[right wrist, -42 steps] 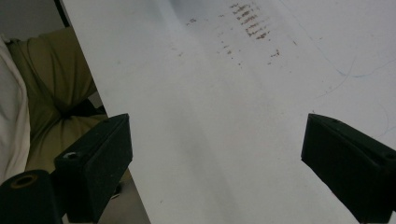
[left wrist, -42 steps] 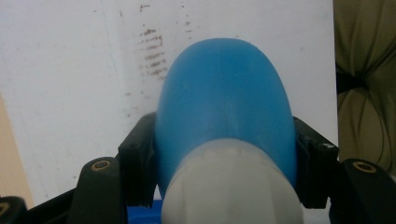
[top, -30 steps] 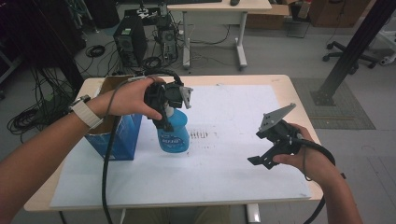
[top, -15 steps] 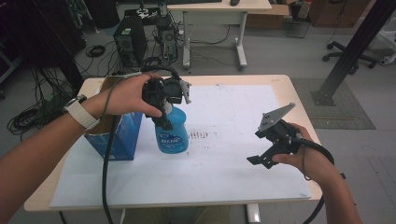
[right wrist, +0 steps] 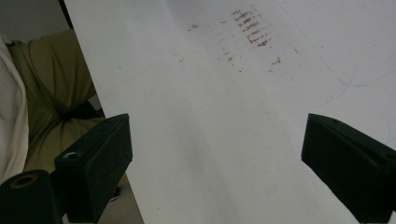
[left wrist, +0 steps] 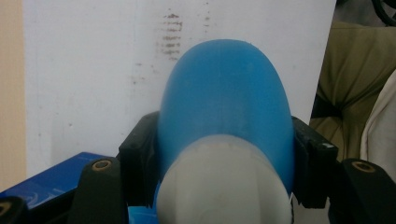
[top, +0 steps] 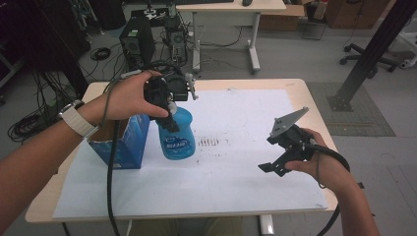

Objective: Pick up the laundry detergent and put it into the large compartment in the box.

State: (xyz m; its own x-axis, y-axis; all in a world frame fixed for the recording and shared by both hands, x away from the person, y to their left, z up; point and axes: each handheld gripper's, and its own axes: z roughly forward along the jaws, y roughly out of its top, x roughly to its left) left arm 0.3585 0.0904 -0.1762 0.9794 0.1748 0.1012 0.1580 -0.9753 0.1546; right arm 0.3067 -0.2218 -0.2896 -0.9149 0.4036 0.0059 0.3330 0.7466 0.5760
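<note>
A blue plastic bottle (top: pixel 178 140) with a white collar (left wrist: pixel 224 186) is upright over the white sheet (top: pixel 236 123), left of centre. My left gripper (top: pixel 168 114) is shut on its upper part from above. In the left gripper view the black jaws press on both sides of the bottle (left wrist: pixel 224 102). Whether its base touches the sheet I cannot tell. My right gripper (top: pixel 269 153) hovers over the right part of the sheet, open. In the right gripper view the right gripper (right wrist: pixel 219 154) has only bare paper (right wrist: pixel 210 93) between its jaws.
A blue cardboard box (top: pixel 123 145) stands right beside the bottle on its left, near the table's left edge. Faint brown marks (top: pixel 210 142) dot the sheet's middle. The wooden table rim (top: pixel 314 98) borders the sheet. Beyond are computer towers, cables and another desk.
The left gripper and the bottle have shifted slightly to the left. The right gripper has hardly moved.
</note>
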